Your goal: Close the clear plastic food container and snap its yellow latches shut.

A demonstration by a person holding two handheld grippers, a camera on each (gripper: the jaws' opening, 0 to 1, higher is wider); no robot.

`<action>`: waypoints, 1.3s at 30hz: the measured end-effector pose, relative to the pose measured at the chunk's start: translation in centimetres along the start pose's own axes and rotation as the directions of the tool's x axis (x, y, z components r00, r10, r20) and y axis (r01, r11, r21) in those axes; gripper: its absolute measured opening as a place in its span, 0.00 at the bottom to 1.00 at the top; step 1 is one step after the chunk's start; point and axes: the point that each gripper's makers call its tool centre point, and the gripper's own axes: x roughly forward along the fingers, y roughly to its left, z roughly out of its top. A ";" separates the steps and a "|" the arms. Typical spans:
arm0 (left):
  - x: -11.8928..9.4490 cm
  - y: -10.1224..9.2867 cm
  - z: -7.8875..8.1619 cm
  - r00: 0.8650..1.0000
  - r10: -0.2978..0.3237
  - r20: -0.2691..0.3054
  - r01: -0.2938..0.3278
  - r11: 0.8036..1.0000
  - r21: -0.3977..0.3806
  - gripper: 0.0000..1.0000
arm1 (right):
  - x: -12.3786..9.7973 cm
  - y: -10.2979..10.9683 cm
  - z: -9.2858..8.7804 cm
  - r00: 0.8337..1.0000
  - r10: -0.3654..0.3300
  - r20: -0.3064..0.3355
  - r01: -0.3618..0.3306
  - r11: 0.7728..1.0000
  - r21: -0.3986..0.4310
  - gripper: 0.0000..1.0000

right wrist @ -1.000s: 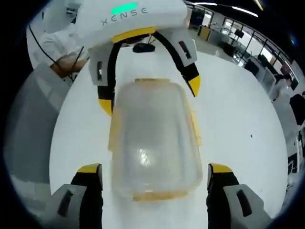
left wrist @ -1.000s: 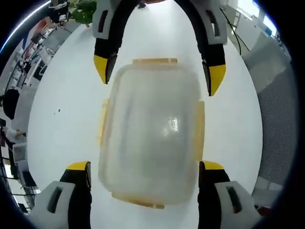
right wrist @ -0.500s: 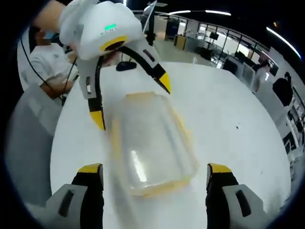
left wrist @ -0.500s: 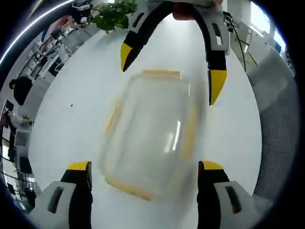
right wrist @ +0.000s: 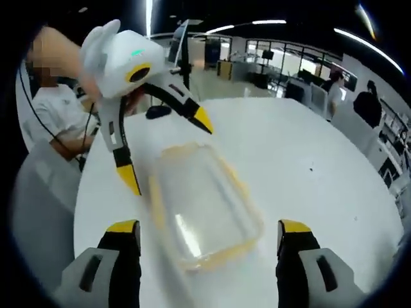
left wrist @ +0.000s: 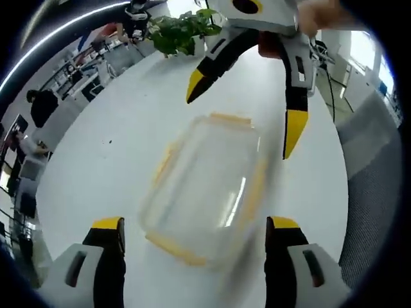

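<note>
Clear food container (left wrist: 209, 189) lies flat on the white table (left wrist: 96, 160), long axis running away from my left gripper (left wrist: 192, 234) toward my right gripper (left wrist: 247, 109) (motion-blurred). Both jaw pairs spread wide, gripping nothing, container between them.

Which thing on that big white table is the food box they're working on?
On the round white table, look between the two open yellow-tipped grippers. There lies the clear plastic container, lid on. Its yellow latches along the edges set it apart from the bare tabletop.
</note>
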 end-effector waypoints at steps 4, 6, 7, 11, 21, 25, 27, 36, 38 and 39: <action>-0.3 -0.1 -0.5 1.000 0.001 0.010 0.000 0.998 -0.058 0.93 | -0.2 0.4 -0.1 1.000 -0.006 0.013 0.005 1.000 0.020 0.89; -0.5 0.0 -0.4 0.999 0.010 0.032 -0.007 0.997 -0.082 0.93 | -0.3 0.3 -0.1 1.000 -0.019 0.022 0.018 0.999 0.033 0.91; -0.7 0.1 -0.4 0.999 0.018 0.038 -0.014 0.996 -0.088 0.93 | -0.4 0.4 -0.1 0.999 -0.019 0.026 0.018 0.999 0.034 0.91; -0.9 0.2 -0.2 0.997 0.032 0.071 -0.023 0.992 -0.128 0.93 | -0.4 0.5 -0.2 0.998 -0.036 0.050 0.033 0.998 0.054 0.93; -1.7 0.7 -0.4 0.989 0.069 0.131 -0.041 0.978 -0.205 0.94 | -1.2 0.0 0.3 0.989 -0.086 0.118 0.070 0.989 0.133 0.93; -2.0 0.9 -0.3 0.984 0.084 0.157 -0.046 0.972 -0.232 0.94 | -1.9 -0.3 0.4 0.983 -0.117 0.143 0.092 0.980 0.175 0.93; -1.9 0.8 -0.4 0.984 0.083 0.157 -0.043 0.970 -0.241 0.94 | -2.2 -0.6 0.5 0.977 -0.142 0.158 0.112 0.976 0.185 0.92; -3.0 0.9 -0.6 0.970 0.127 0.207 -0.059 0.950 -0.306 0.94 | -3.0 -0.2 0.3 0.967 -0.180 0.181 0.136 0.964 0.229 0.92; -3.3 1.0 -1.0 0.967 0.141 0.211 -0.069 0.947 -0.315 0.95 | -3.2 -0.1 0.2 0.966 -0.185 0.183 0.139 0.961 0.240 0.92; -3.4 1.0 -1.1 0.966 0.144 0.216 -0.069 0.944 -0.323 0.95 | -3.2 0.0 0.2 0.964 -0.189 0.185 0.141 0.960 0.243 0.92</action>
